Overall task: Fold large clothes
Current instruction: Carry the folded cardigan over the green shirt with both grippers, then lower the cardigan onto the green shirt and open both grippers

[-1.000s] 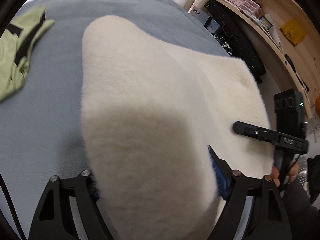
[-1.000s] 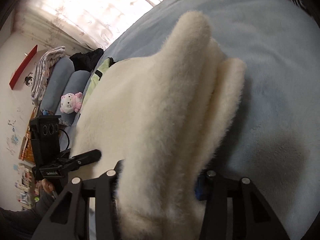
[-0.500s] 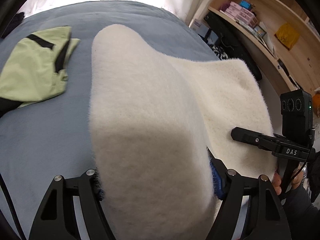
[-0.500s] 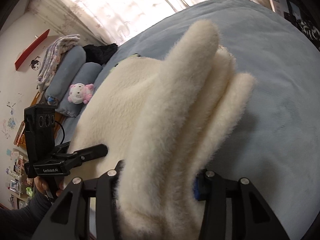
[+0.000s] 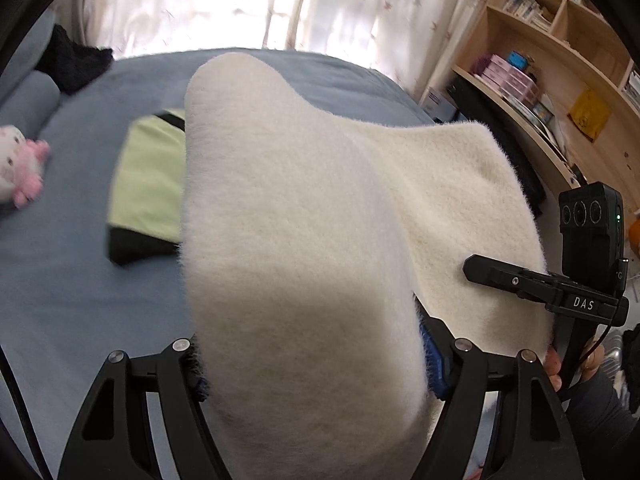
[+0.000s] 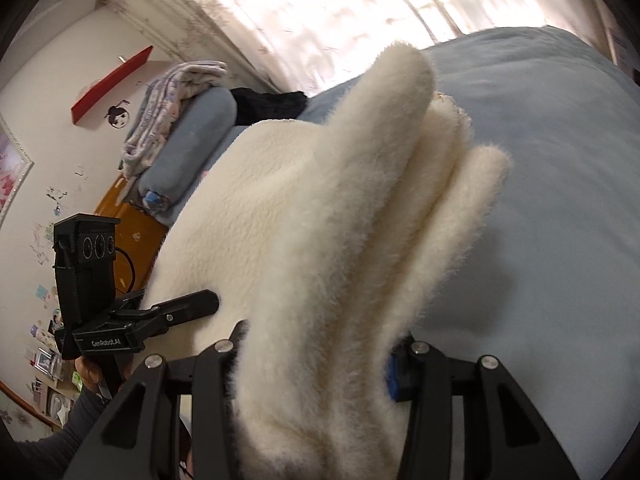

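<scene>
Fleece garment [image 5: 304,216], cream and thick, clamped in both left tongs [image 5: 316,364] and right tongs [image 6: 320,364] above the bed [image 5: 80,280]; its stacked bulky layers could slip free and unfold.

Left hand-held gripper [image 5: 316,364]: matte black, two fingers built as open triangular frames with cut-out windows, a silver screw head at each pivot, blue pads on the inner faces. Right hand-held gripper [image 6: 316,364]: same build, same silver screws, blue pad visible at the lower right of the frame. Each unit carries a black box with three round lenses in a row; a small green light shows on the right unit's box. White lettering "DAS" on one black bar, "GenRobot.AI" on the other. Thin black cable at each handle. Dark grey sleeves [image 5: 600,412] at both wrists.
</scene>
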Available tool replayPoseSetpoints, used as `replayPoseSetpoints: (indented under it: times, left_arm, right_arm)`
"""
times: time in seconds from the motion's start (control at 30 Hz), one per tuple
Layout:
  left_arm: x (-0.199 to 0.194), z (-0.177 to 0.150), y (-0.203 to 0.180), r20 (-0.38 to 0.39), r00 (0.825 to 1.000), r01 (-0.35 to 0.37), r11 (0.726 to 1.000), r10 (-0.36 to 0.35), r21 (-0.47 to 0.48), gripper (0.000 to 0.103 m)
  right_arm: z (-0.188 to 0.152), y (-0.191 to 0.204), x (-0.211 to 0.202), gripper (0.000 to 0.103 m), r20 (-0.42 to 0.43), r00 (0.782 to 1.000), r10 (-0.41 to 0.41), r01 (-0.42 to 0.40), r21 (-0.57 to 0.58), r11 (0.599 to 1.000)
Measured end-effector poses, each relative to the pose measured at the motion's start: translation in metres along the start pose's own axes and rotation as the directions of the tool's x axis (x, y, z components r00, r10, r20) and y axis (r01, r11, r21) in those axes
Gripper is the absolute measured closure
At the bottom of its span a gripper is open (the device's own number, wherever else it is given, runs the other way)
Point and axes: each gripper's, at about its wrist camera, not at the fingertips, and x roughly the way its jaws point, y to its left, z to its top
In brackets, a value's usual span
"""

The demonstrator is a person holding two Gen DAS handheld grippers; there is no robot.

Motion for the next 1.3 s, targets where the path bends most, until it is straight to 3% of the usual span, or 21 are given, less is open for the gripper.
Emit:
replayPoseSetpoints:
  times: [0.23, 0.4, 0.63, 0.8, 0.93, 1.17, 1.27, 1.3]
  left_arm:
    - [-0.001, 0.069, 0.087, 0.058, 0.997, -0.043, 0.999, 0.042, 0.016, 0.028]
    - [0.038, 0.119, 0.154, 0.067, 0.996, -0.054, 0.998, 0.053, 0.010, 0.028]
    - [0.125, 0.148, 0.218, 0.019, 0.998, -0.062, 0.998, 0.062, 0.000, 0.028]
    - [0.193, 0.134, 0.262, -0.044, 0.998, -0.046, 0.995, 0.043, -0.085, 0.025]
    - [0.205, 0.121, 0.277, -0.016, 0.999, 0.033, 0.993, -0.035, -0.115, 0.019]
    - [0.184, 0.123, 0.267, -0.054, 0.998, -0.029, 0.995, 0.023, -0.100, 0.018]
    - [0.161, 0.128, 0.258, -0.005, 0.997, -0.080, 0.995, 0.080, -0.061, 0.018]
    - [0.147, 0.133, 0.254, 0.056, 0.993, -0.102, 0.994, 0.105, -0.045, 0.020]
  right_arm:
    - [0.077, 0.033, 0.086, 0.058, 0.031, 0.999, 0.043, -0.041, -0.052, 0.998]
    - [0.128, 0.028, 0.160, 0.058, 0.037, 0.998, 0.051, -0.049, -0.058, 0.997]
    - [0.156, -0.023, 0.252, 0.058, 0.021, 0.999, 0.046, -0.046, 0.012, 0.999]
    - [0.147, -0.077, 0.308, 0.058, -0.017, 1.000, 0.017, -0.015, 0.093, 0.996]
    - [0.132, -0.108, 0.310, 0.054, -0.009, 0.999, 0.052, -0.049, 0.165, 0.985]
    - [0.136, -0.088, 0.268, 0.050, -0.072, 0.996, -0.046, 0.052, 0.087, 0.995]
    - [0.148, -0.075, 0.223, 0.051, 0.037, 0.991, -0.130, 0.130, 0.024, 0.991]
    - [0.151, -0.071, 0.213, 0.051, 0.075, 0.986, -0.147, 0.146, 0.010, 0.989]
